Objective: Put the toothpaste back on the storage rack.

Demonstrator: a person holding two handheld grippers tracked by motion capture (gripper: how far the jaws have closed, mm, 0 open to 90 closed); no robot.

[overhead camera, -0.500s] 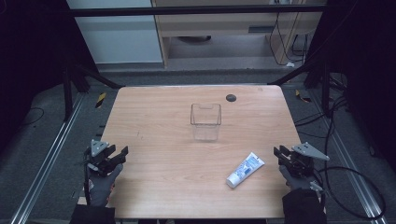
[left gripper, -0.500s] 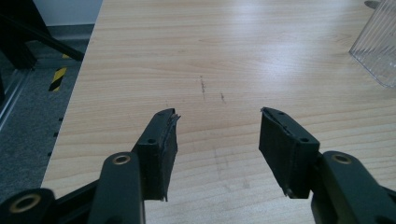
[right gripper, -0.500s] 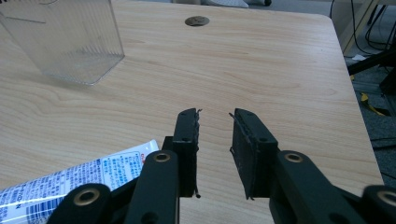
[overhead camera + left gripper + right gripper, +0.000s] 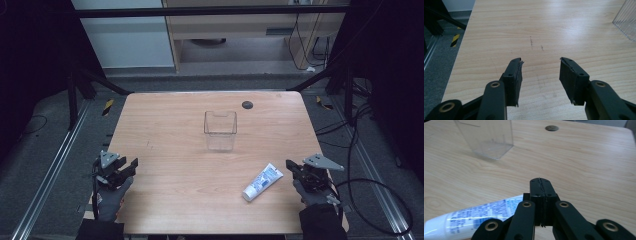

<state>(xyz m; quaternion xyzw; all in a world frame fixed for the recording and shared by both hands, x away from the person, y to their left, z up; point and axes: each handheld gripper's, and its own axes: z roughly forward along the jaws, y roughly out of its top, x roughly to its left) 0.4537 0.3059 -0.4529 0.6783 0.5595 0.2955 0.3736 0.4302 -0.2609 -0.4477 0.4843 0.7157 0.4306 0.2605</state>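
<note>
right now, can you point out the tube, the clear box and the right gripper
tube (image 4: pixel 262 182), high view, middle of its white and blue body
clear box (image 4: pixel 220 131), high view, its front wall
right gripper (image 4: pixel 540 182), right gripper view, tip of its shut jaws

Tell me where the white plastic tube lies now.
In the high view, the white plastic tube lies on the wooden table, front right, beside the right tongs.
</note>
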